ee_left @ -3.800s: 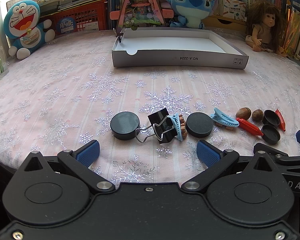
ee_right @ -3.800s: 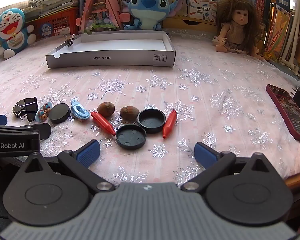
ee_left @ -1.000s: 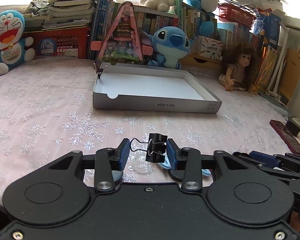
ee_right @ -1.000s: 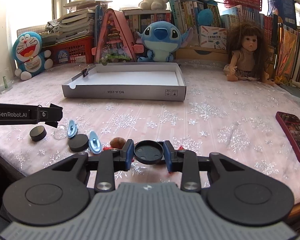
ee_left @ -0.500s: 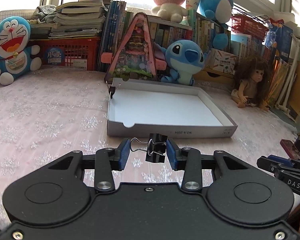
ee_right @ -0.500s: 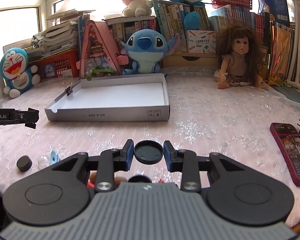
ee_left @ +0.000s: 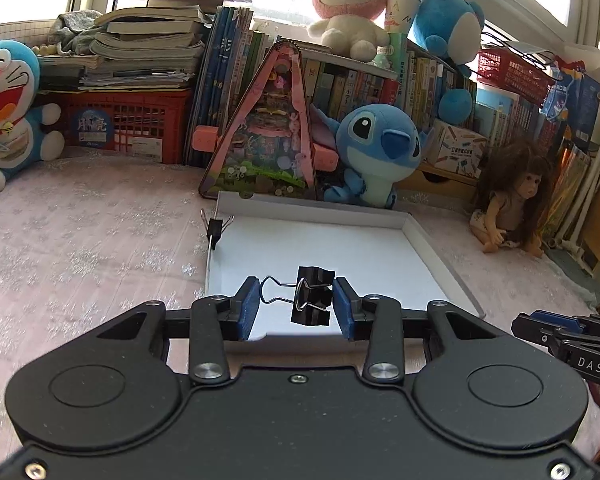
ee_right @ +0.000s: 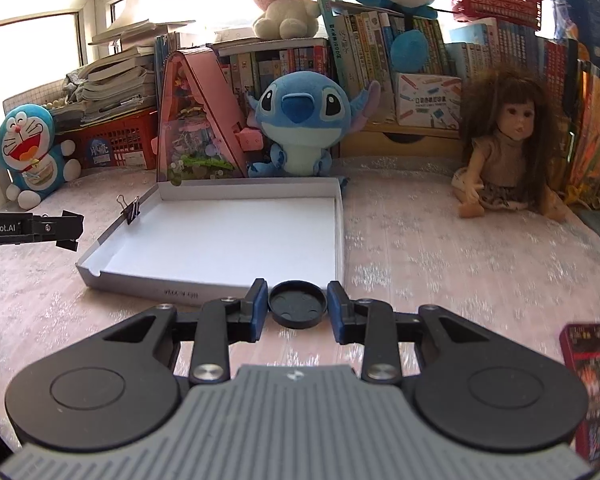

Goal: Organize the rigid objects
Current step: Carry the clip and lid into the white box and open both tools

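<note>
Behind the left gripper [ee_left: 296, 304], tray's [ee_left: 424, 240] near wall.

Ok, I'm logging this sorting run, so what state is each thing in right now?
left tongs: shut on the binder clip, held over the box
binder clip: gripped, off the table
right tongs: shut on the black cap, just short of the box
black cap: gripped, hollow side up
white box: open, nothing lying inside
second binder clip: clamped on the box's left wall, handles up
</note>
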`<control>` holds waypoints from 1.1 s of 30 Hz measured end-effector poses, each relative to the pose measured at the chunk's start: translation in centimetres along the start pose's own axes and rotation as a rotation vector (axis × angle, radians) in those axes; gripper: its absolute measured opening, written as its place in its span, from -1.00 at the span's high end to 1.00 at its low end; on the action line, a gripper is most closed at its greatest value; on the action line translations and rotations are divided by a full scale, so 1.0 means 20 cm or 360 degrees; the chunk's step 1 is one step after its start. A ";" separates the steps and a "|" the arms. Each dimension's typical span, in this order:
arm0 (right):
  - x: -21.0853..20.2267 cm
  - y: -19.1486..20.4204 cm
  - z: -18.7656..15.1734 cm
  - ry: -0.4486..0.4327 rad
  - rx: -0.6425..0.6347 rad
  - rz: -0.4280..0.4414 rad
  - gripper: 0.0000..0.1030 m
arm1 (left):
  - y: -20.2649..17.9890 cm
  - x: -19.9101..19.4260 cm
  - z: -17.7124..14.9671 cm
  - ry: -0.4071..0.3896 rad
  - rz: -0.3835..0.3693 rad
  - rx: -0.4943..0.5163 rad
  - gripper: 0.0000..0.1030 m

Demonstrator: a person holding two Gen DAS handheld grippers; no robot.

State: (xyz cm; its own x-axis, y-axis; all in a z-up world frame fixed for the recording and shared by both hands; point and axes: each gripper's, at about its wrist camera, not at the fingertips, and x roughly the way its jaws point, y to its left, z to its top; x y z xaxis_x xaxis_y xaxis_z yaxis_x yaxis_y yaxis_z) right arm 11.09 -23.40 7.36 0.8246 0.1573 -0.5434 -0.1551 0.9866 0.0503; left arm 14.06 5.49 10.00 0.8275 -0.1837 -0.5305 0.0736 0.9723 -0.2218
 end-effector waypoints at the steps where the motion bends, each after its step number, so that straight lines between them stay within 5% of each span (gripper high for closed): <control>1: 0.02 -0.01 0.04 0.0006 -0.0004 0.0004 0.28 | 0.00 0.02 0.03 0.0002 -0.0001 -0.0003 0.28; 14: 0.46 -0.05 0.31 0.0233 0.0055 0.0117 0.28 | -0.04 0.47 0.19 0.0206 -0.0060 -0.0068 0.28; 22: 0.74 -0.06 0.27 0.0348 0.0187 0.0138 0.28 | -0.08 0.68 0.12 0.0266 -0.0013 -0.0020 0.28; 33: 0.82 0.03 0.20 0.0363 0.0126 0.0107 0.28 | -0.07 0.79 0.01 0.0345 0.0037 0.0002 0.28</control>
State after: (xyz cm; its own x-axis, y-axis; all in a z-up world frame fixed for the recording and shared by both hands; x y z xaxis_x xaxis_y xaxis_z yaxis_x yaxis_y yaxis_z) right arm 26.66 -20.02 1.80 0.6683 0.2176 -0.7114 -0.1546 0.9760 0.1533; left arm 27.18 1.35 2.15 0.6899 -0.1880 -0.6991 0.0569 0.9768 -0.2065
